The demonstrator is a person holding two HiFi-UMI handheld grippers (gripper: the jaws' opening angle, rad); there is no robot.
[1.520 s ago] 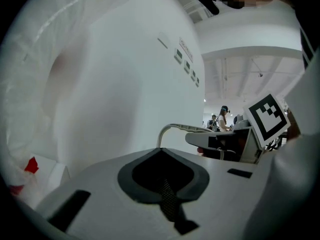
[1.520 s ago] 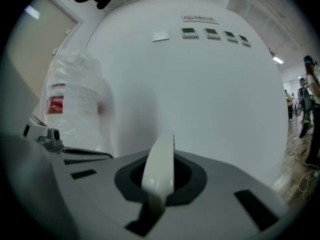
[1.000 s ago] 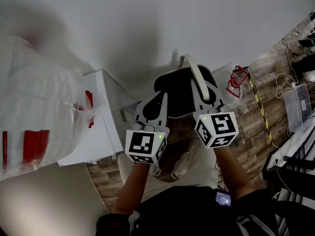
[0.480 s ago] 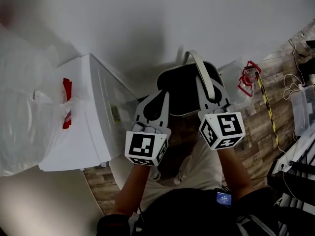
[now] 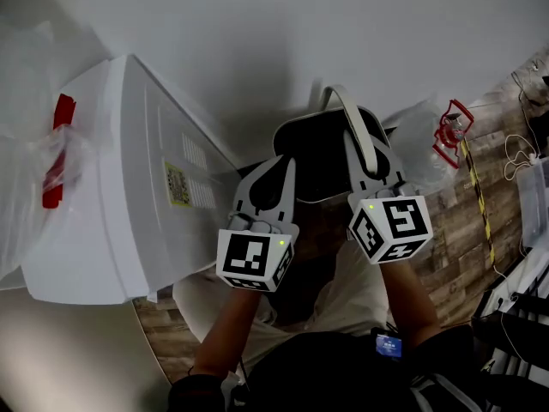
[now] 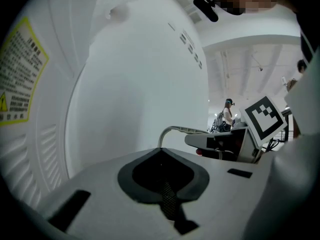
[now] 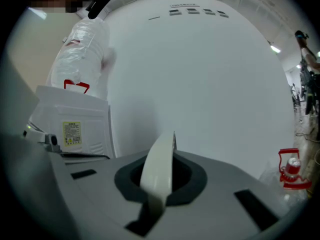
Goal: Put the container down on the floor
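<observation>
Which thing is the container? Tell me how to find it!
Find the big white appliance with the yellow sticker on the left, then look right, toward the wall. The container is the dark rounded tub there. Unlike the clear bag and red-framed thing beside it, it has a cream arched handle, pinched by the right gripper.

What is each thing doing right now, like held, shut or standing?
container, held up by its handle, off the floor.
handle, upright, pinched between the right jaws.
right gripper, shut on the handle.
left gripper, jaws together by the container's edge.
white appliance, standing upright on the floor.
</observation>
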